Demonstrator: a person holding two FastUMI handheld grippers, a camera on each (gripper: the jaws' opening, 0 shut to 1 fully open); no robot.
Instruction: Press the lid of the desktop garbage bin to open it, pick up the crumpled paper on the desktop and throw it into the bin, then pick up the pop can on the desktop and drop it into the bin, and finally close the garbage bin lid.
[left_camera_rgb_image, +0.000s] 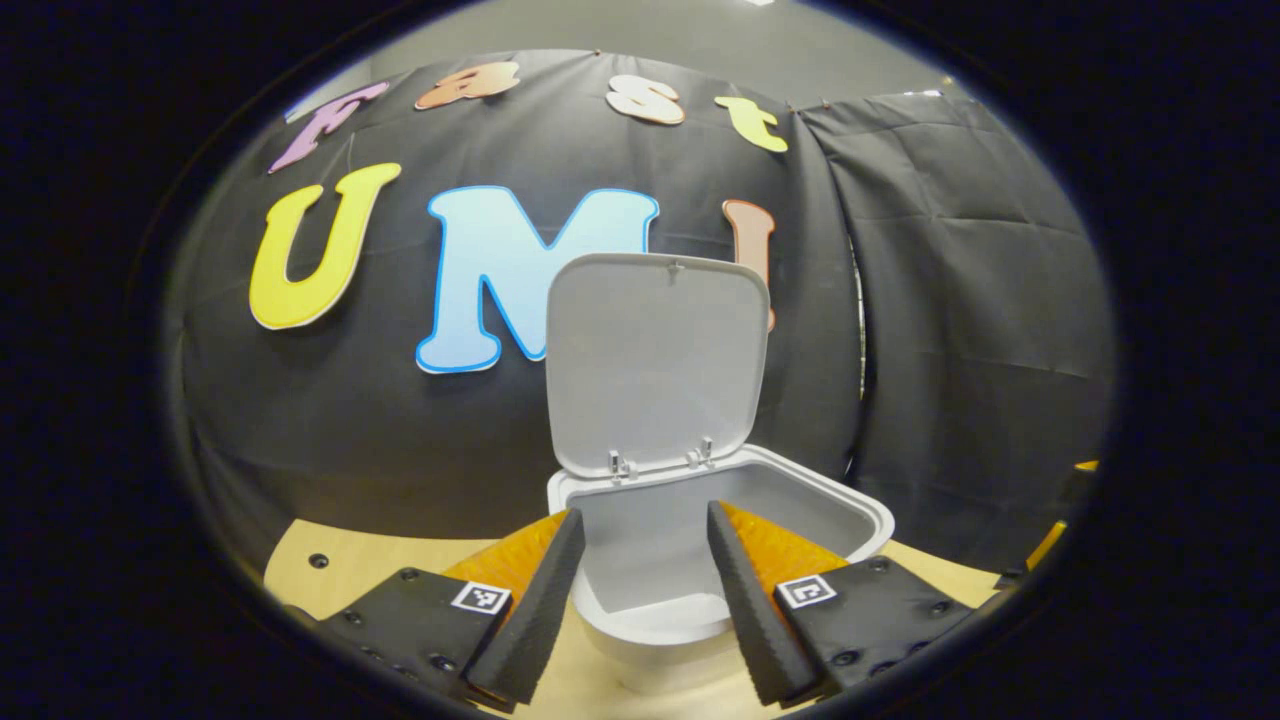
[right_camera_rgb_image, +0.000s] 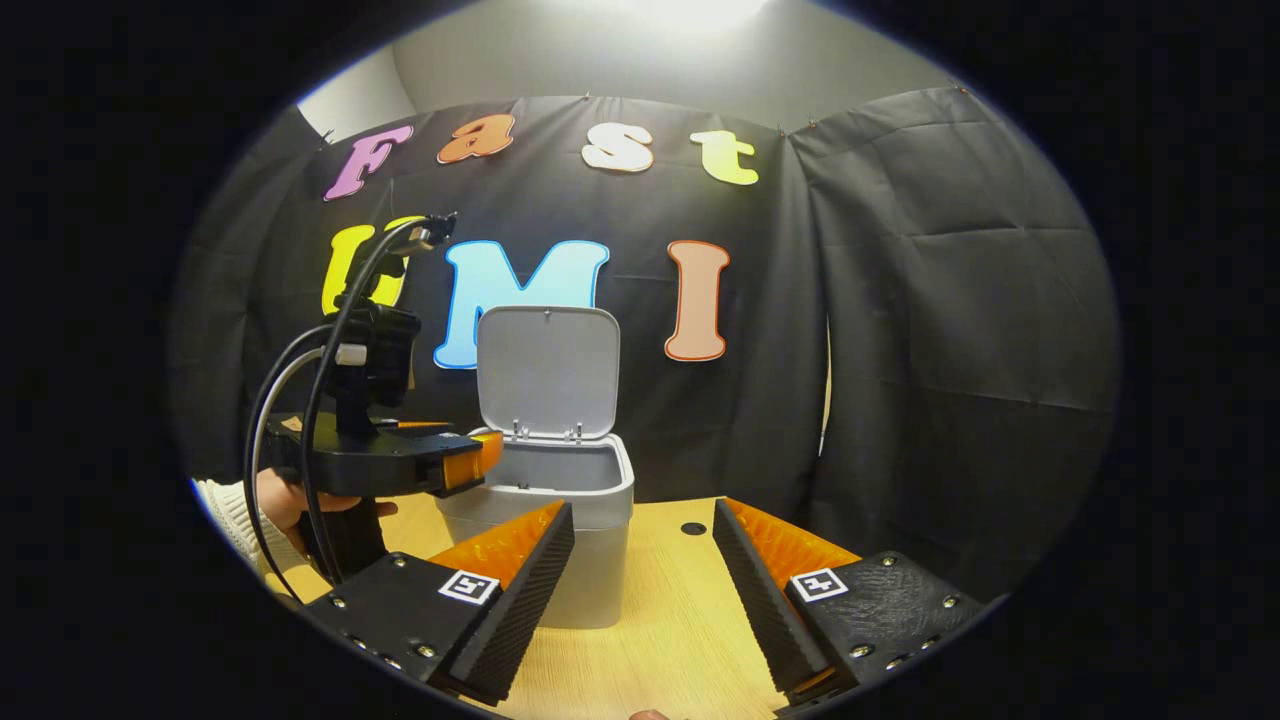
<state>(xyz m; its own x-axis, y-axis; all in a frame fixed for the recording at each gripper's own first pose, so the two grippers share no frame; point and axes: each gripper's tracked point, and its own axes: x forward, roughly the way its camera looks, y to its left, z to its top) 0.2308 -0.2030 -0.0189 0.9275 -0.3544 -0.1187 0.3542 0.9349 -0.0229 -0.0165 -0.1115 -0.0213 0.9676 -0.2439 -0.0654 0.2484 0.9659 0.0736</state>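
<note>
- Black cloth booth wall (left_camera_rgb_image: 950, 300) behind a light wooden desktop (left_camera_rgb_image: 350, 560); grey room wall above the cloth.
- Left gripper view: left gripper (left_camera_rgb_image: 640, 590) at the bottom, jaws spread wide with nothing between the fingers (left_camera_rgb_image: 530, 600).
- Garbage bin (left_camera_rgb_image: 860, 510) sits straight ahead of it, close up, pale grey, rounded square rim.
- Bin lid (left_camera_rgb_image: 655, 360) is up, standing nearly vertical on two small hinges at the bin's far edge, inner face toward the camera.
- Bin's inside looks bare as far as it can be seen; bottom is hidden by the near rim.
- The two fingertips frame the bin's near rim; whether they touch it cannot be told.
- A dark round hole (left_camera_rgb_image: 318, 561) shows in the desktop at far left.
- Right gripper view: right gripper (right_camera_rgb_image: 640, 600) at the bottom, jaws also released and wide apart, gripping nothing, over the bare desktop (right_camera_rgb_image: 680, 620).
- Garbage bin (right_camera_rgb_image: 590, 540) stands on the desktop ahead and slightly left, lid (right_camera_rgb_image: 547, 370) raised upright against the booth wall (right_camera_rgb_image: 950, 330).
- The left gripper (right_camera_rgb_image: 485, 455) shows farther off at left, level with the bin's rim, its tip just beside or over the bin's left edge.
- A person's hand (right_camera_rgb_image: 290, 500) with a pale knit sleeve (right_camera_rgb_image: 228, 515) holds its handle; black cables (right_camera_rgb_image: 300, 400) loop up from it.
- A small dark hole (right_camera_rgb_image: 693, 528) in the desktop lies just right of the bin.
</note>
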